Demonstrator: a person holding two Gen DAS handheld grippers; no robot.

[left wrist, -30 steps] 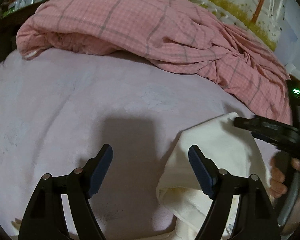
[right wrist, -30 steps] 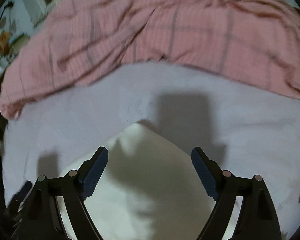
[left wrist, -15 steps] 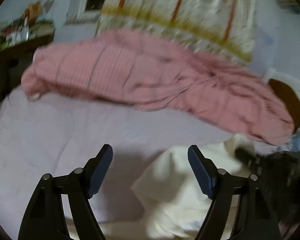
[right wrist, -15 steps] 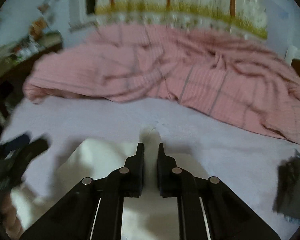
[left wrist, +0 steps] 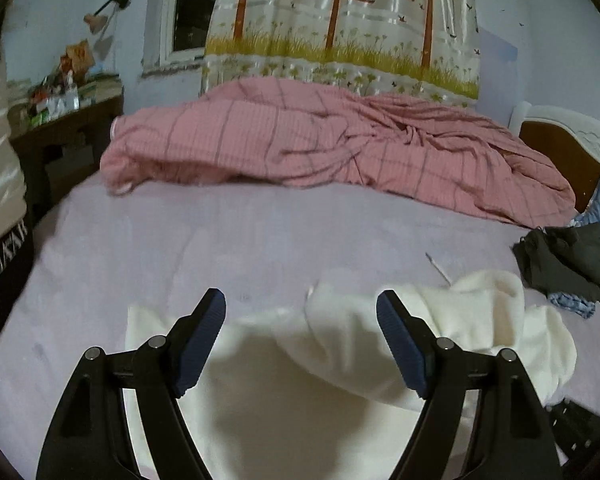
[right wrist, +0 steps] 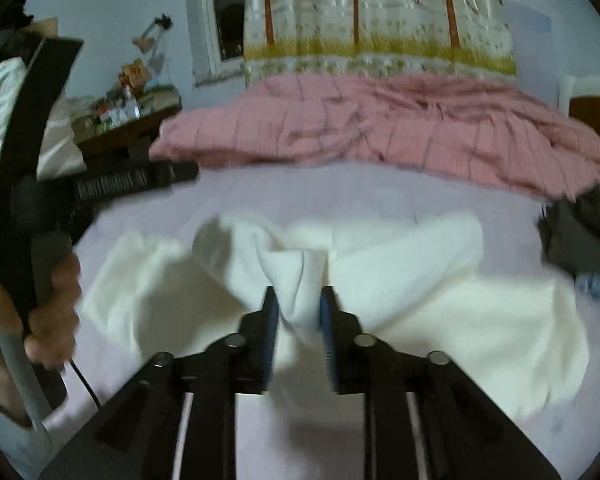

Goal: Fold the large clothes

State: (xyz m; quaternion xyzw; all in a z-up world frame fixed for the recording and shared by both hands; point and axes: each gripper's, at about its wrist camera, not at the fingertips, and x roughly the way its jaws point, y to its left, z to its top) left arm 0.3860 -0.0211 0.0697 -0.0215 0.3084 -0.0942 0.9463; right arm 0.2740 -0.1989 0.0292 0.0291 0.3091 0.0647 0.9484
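Observation:
A cream-white garment lies rumpled on the lavender bed sheet, spread left to right near the front. My left gripper hangs open above its left part, with nothing between the pads. In the right wrist view my right gripper has a raised fold of the white garment bunched between its pads; its jaws are narrow and opening, the cloth still filling the gap. The left gripper, held by a hand, shows at the left of that view.
A pink checked quilt is heaped across the far side of the bed. A dark garment lies at the right edge near the headboard. A cluttered side table stands at the left, a curtain behind.
Both grippers pulled back and rose, so the room now shows. The right gripper went from wide open to closed on a fold of the white garment, which now lies spread wider.

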